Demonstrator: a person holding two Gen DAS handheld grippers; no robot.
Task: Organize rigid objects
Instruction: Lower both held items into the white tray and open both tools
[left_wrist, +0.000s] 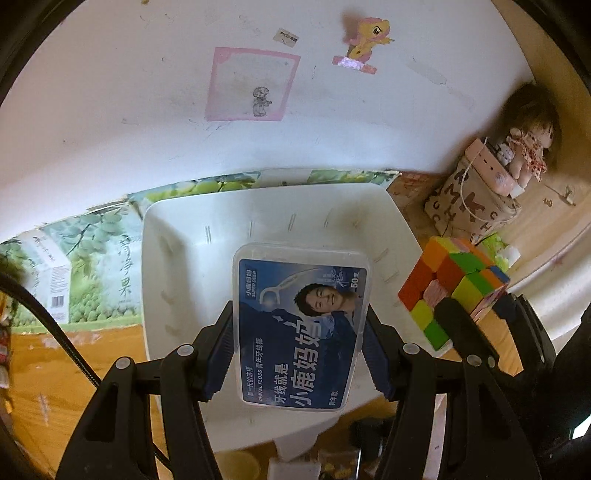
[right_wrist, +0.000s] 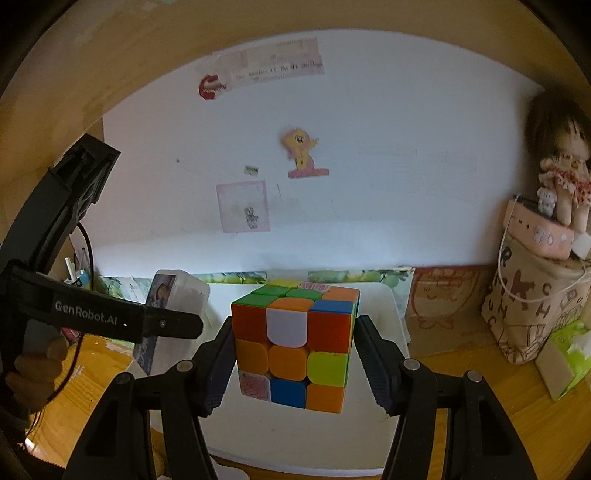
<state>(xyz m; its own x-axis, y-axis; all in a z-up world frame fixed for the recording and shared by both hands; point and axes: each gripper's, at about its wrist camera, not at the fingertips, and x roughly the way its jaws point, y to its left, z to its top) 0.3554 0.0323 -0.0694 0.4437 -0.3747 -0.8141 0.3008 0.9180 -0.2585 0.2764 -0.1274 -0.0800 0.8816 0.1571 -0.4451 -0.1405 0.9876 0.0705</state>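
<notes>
My left gripper is shut on a clear dental floss box with a blue label, held over the white basket. My right gripper is shut on a colourful puzzle cube, held above the same white basket. The cube and the right gripper's fingers show at the right of the left wrist view. The floss box and the left gripper show at the left of the right wrist view.
A green printed carton lies left of the basket on the wooden desk. A printed cloth bag with a pink box and a doll stands at the right, a green tissue pack beside it. The white wall is behind.
</notes>
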